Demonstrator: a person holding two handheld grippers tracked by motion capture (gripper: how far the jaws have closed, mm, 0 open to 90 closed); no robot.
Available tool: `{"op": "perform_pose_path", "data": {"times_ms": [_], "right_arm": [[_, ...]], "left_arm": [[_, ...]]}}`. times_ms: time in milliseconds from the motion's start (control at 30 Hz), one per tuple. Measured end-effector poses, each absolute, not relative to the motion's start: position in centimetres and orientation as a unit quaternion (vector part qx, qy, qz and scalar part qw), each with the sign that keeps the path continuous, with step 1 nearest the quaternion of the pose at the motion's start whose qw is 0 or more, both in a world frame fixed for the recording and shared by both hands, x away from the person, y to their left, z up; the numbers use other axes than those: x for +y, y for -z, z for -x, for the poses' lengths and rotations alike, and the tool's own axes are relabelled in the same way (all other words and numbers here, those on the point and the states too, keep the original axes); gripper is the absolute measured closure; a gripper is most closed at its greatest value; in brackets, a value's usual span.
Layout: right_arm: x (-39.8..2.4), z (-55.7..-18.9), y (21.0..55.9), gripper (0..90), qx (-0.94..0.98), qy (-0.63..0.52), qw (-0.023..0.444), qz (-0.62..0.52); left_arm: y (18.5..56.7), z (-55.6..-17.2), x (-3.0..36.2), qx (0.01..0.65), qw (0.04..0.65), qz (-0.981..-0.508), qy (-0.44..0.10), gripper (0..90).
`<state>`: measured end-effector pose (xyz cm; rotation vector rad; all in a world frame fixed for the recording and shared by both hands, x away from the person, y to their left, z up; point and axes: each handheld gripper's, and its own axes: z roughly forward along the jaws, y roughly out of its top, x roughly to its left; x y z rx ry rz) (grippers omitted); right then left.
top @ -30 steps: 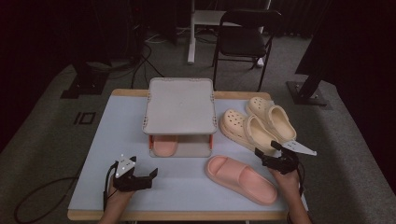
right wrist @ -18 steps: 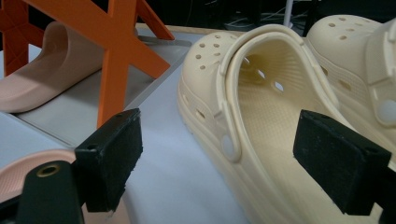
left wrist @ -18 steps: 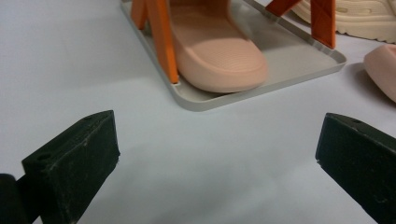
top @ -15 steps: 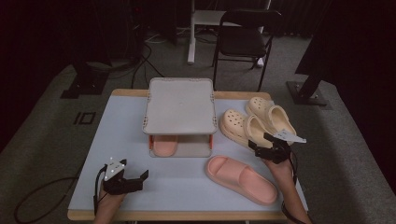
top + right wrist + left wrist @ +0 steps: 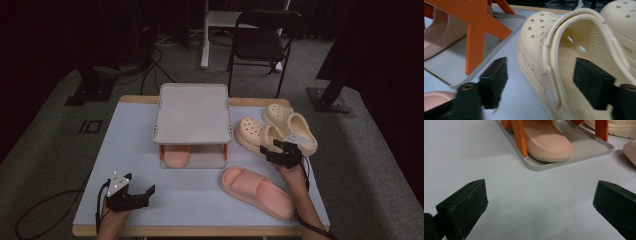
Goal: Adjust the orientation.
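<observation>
Two cream clogs stand at the table's right, the near clog (image 5: 252,132) (image 5: 541,37) beside the far clog (image 5: 292,122) (image 5: 621,17). My right gripper (image 5: 270,152) (image 5: 541,75) straddles the near clog's side wall, one jaw inside the shoe and one outside. Its jaws have just been closing, and a gap still shows at the outer jaw. One pink slide (image 5: 176,156) (image 5: 546,142) sits on the lower shelf of the grey rack (image 5: 192,112). The other pink slide (image 5: 257,191) lies on the table. My left gripper (image 5: 148,195) (image 5: 540,197) hovers open at the front left, holding nothing.
The rack has orange legs (image 5: 474,32) and a grey base tray (image 5: 574,157) in the table's middle. The table's front edge (image 5: 200,231) runs just behind my left hand. A black chair (image 5: 260,40) stands on the floor beyond the table.
My right gripper has moved away from me and leftward onto the near clog, and its jaws have narrowed. My left gripper has drifted left toward the front edge.
</observation>
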<state>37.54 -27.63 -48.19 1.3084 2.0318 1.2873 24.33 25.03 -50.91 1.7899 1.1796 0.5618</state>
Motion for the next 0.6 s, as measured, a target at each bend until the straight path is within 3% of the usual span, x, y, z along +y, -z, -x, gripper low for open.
{"op": "perform_pose_path", "data": {"times_ms": [200, 400, 600], "right_arm": [[-27.06, -38.34, 48.45, 43.6, 0.738, -0.441, 0.199, -0.47], [-27.02, -38.66, 48.53, 68.6, 0.741, -0.431, 0.2, -0.473], [-26.83, -38.46, 48.18, 74.9, 0.749, -0.431, 0.192, -0.464]], "left_arm": [[50.76, -24.03, 24.95, 0.47, 0.453, -0.724, -0.224, 0.0], [50.77, -23.92, 24.89, 0.467, 0.457, -0.723, -0.223, 0.0], [50.8, -23.91, 24.98, 0.469, 0.46, -0.721, -0.221, 0.0]]}}
